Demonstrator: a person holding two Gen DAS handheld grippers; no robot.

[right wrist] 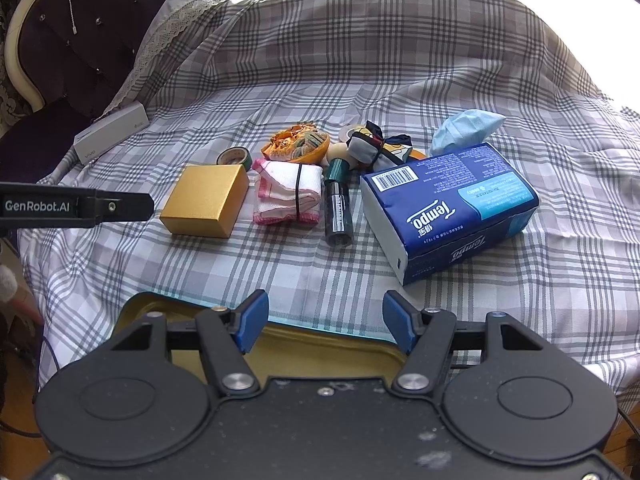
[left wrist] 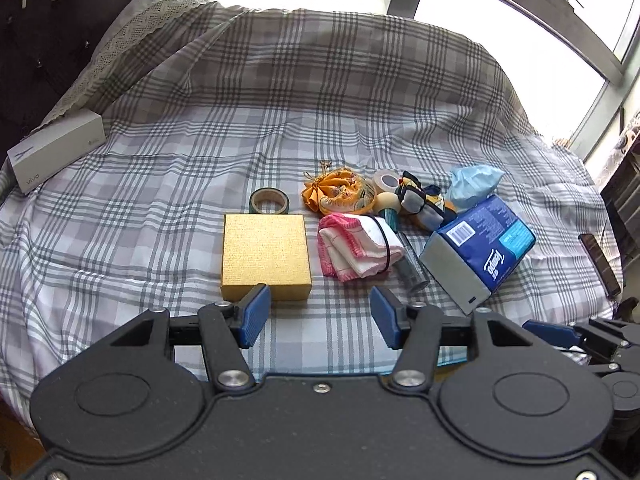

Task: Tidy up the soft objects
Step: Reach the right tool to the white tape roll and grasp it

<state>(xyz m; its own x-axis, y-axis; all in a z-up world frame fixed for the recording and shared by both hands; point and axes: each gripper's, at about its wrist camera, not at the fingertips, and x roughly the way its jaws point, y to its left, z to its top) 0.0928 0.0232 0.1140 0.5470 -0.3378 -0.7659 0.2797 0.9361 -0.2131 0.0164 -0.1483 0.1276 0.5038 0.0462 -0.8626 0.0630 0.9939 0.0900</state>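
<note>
Both jaws wide, empty. Left gripper (left wrist: 318,322): go for banded cloth (left wrist: 358,248) at 1 o'clock, pinch mid-bundle, avoid bottle (left wrist: 410,266).

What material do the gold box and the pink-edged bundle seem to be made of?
Gold box: probably rigid cardboard under grainy metallic paper; sharp corners, fine texture.
Pink-edged bundle: soft woven cotton-like cloth, matte; it folds loosely, and a black elastic band pinches it.

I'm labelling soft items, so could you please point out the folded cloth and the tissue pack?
folded cloth (right wrist: 286,196): right wrist view, white middle.
tissue pack (right wrist: 452,196): right wrist view, blue top face.
</note>
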